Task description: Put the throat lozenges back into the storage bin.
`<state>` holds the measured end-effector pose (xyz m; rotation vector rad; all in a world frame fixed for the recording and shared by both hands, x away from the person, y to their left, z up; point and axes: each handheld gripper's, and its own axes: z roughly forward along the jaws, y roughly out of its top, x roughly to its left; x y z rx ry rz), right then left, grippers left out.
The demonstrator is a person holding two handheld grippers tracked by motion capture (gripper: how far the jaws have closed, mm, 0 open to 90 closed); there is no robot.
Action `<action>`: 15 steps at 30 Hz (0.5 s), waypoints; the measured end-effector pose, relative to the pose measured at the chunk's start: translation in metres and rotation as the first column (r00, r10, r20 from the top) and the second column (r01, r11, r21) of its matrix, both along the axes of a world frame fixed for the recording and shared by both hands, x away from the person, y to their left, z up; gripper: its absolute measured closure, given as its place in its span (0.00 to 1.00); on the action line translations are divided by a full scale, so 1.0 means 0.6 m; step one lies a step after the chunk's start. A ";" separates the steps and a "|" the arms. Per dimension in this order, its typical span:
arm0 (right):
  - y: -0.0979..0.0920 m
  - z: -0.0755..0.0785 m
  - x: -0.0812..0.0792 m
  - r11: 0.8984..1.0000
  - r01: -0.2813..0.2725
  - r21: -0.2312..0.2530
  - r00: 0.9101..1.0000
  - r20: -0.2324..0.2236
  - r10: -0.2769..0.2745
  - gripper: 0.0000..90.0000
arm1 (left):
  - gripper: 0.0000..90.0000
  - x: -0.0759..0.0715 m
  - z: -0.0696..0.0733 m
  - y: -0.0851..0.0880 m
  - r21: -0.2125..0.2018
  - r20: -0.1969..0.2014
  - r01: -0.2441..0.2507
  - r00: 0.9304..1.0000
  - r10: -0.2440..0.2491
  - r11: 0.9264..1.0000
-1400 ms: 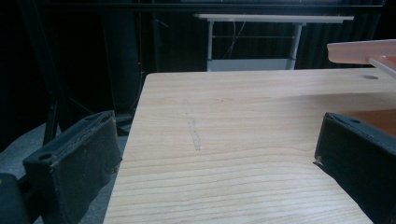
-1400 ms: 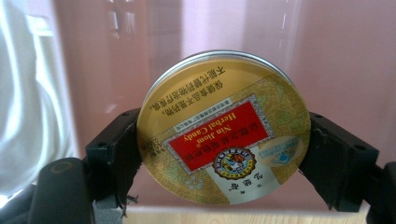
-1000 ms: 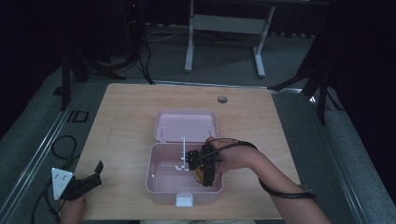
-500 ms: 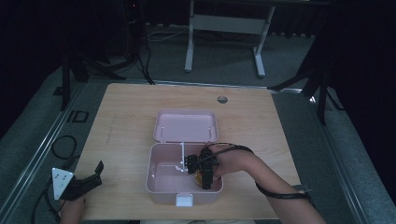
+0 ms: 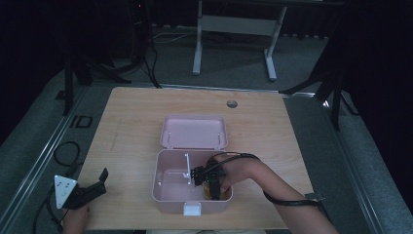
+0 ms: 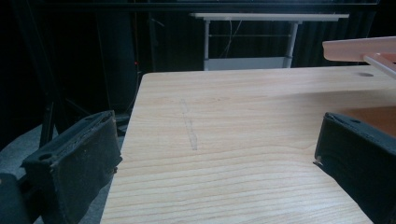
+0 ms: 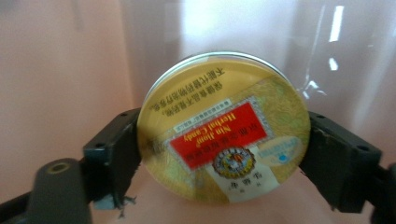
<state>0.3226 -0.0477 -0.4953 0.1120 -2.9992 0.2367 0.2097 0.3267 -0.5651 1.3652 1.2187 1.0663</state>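
A pale wooden table (image 5: 131, 126) stands in a dark room (grey floor, a white desk frame (image 5: 234, 29) behind). The right gripper (image 7: 219, 154) clamps a round yellow candy tin (image 7: 224, 126) inside the open pink box (image 5: 168, 192); the left gripper (image 5: 90, 190) rests spread wide, empty, at the table's near left edge

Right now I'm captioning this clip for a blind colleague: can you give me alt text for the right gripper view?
A round yellow candy tin with a red label is clamped by its edges in the right claw, its black jaws pressing either side. Behind it rise the translucent pink walls of a plastic box.
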 end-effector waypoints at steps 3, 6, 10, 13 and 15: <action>-0.001 0.000 0.000 1.000 0.002 -0.005 1.000 0.003 -0.002 0.15 | 0.00 0.000 0.000 0.000 0.001 0.001 0.002 1.000 -0.002 1.000; -0.002 0.006 0.000 1.000 -0.007 0.009 1.000 0.015 0.007 0.15 | 0.00 0.000 0.000 0.000 0.001 0.001 0.003 1.000 -0.003 1.000; -0.010 0.043 -0.001 0.996 0.006 0.086 0.999 0.031 -0.009 0.14 | 0.00 0.000 0.000 -0.001 0.002 -0.001 0.001 1.000 -0.001 1.000; -0.014 0.063 -0.004 0.991 0.001 0.130 0.999 0.051 -0.008 0.15 | 0.00 0.000 0.000 -0.001 0.000 0.000 0.000 1.000 0.000 1.000; -0.021 0.095 -0.003 0.979 0.029 0.201 0.998 0.056 -0.041 0.14 | 0.00 0.000 0.000 -0.001 0.000 0.000 -0.001 1.000 0.001 1.000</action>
